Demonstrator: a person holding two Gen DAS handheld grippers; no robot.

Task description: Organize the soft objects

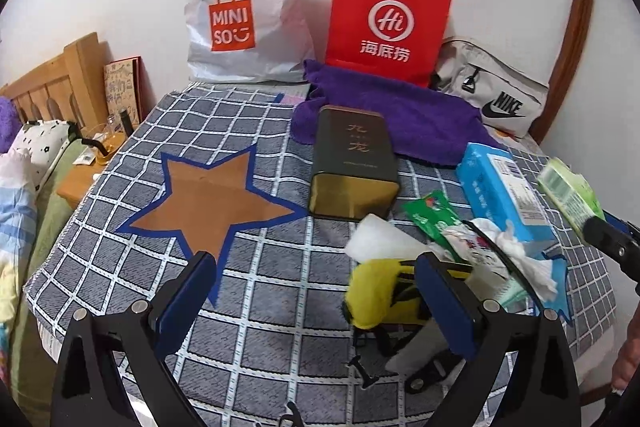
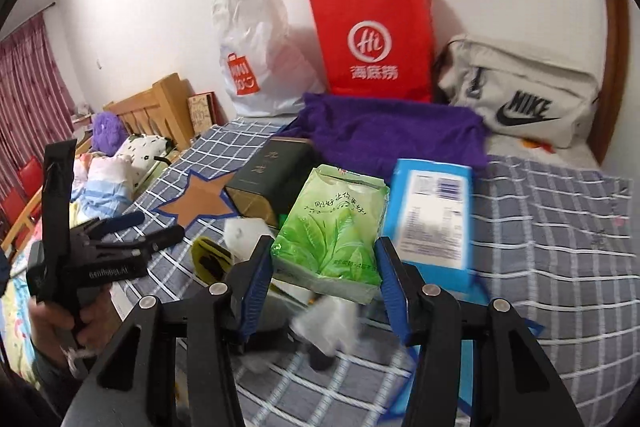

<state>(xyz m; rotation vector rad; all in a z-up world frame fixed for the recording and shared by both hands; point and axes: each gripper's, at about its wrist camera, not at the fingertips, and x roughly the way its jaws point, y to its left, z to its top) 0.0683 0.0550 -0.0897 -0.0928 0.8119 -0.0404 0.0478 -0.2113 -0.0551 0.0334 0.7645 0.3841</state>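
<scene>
My right gripper (image 2: 324, 253) is shut on a green tissue pack (image 2: 332, 235), which hangs a little above the plaid cloth (image 2: 552, 239); the pack also shows at the right edge of the left wrist view (image 1: 572, 195). My left gripper (image 1: 314, 263) stands open over the cloth with nothing between its pads. A yellow soft item (image 1: 380, 291) lies just inside its right finger (image 1: 444, 299). A blue tissue pack (image 1: 500, 187), a white foam piece (image 1: 380, 239), a green sachet (image 1: 436, 219) and crumpled white tissue (image 1: 516, 255) lie in a heap at the right.
A brown star outlined in blue tape (image 1: 208, 199) marks the cloth at the left. A dark tin box (image 1: 352, 163) lies beside it, on the edge of a purple towel (image 1: 400, 111). A white Miniso bag (image 1: 240, 19), a red paper bag (image 1: 384, 23) and a grey Nike bag (image 1: 492, 95) line the wall.
</scene>
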